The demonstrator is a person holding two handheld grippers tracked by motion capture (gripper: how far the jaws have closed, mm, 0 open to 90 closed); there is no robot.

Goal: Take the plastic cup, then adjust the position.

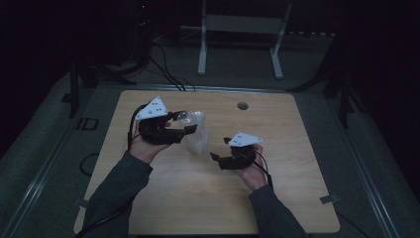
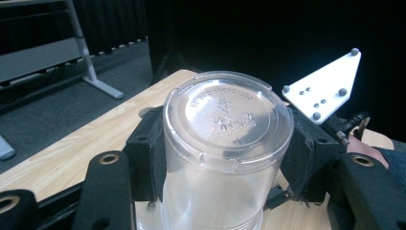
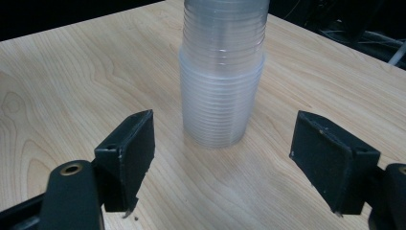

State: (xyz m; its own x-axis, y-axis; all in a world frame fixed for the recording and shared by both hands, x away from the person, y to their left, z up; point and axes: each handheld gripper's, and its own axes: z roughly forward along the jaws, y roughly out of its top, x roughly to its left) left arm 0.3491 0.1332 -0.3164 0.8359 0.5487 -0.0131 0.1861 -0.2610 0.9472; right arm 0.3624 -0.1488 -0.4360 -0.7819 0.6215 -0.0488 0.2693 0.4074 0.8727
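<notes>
- The stack of cups (image 3: 221,72) stands upright mid-counter (image 1: 277,198), bottoms up, its long axis vertical.
- The left gripper (image 2: 225,158) is clenched around the top cup (image 2: 227,139), one jaw on each side.
- The right gripper (image 3: 225,163) is released, its jaws spread wide; the stack's base lies straight ahead, near.
- Pale wood counter, dim room, metal frame (image 1: 240,29) behind.

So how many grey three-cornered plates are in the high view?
2: one grey three-cornered plate tops the left gripper, which clamps the top of the clear plastic cup stack; the other plate tops the open right gripper, beside the stack.
</notes>
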